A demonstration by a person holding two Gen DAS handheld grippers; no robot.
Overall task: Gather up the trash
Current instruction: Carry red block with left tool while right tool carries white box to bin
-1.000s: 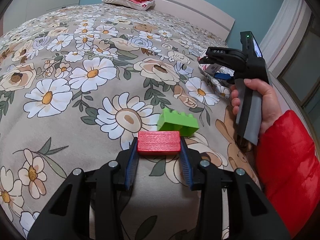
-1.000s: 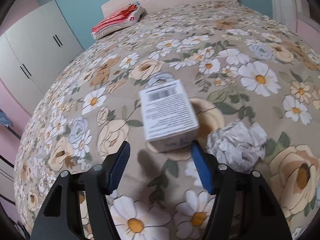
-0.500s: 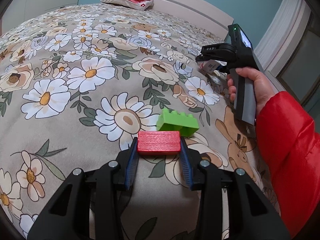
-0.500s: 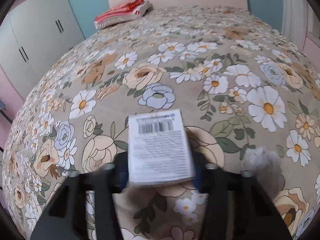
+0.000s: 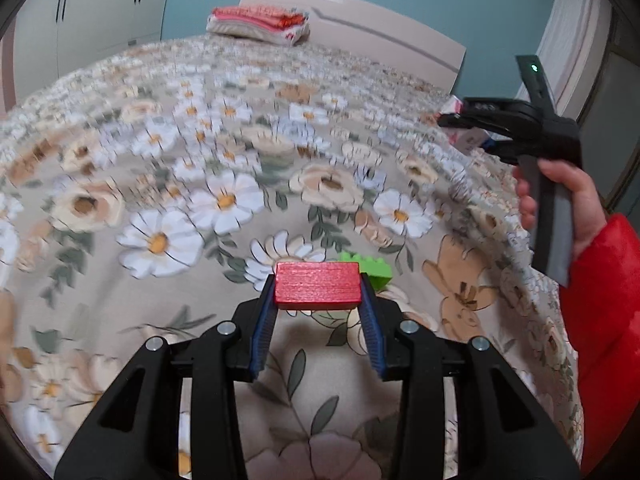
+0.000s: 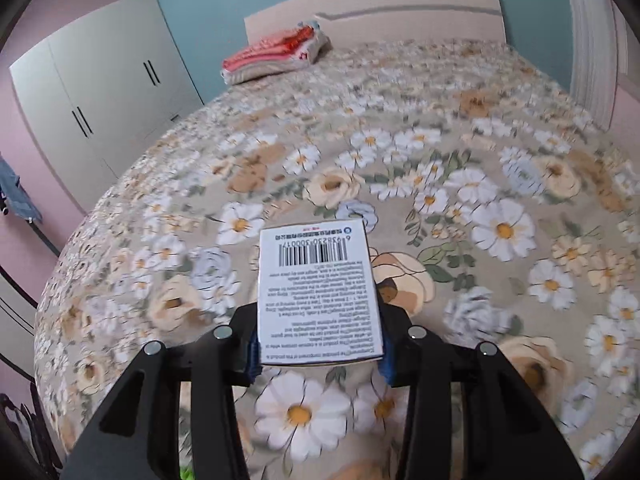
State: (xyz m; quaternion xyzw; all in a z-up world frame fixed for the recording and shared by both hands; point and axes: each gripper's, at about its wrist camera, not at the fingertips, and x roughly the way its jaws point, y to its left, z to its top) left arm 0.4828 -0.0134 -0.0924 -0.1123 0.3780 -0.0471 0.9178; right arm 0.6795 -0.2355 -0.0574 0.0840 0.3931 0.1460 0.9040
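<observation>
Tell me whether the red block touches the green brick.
Cannot tell. In the left wrist view the red block, clamped in the left gripper, overlaps the green brick lying behind on the bed; no gap or contact shows.

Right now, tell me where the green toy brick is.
In the left wrist view, the green toy brick lies on the floral bedspread, just behind the red block held in the left gripper.

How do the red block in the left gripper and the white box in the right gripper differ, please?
The red block is plain painted wood; the white box carries a barcode and printed text. The block lies broadside across its pads; the box reaches lengthwise past its pads. Both are clamped clear of the floral bedspread.
</observation>
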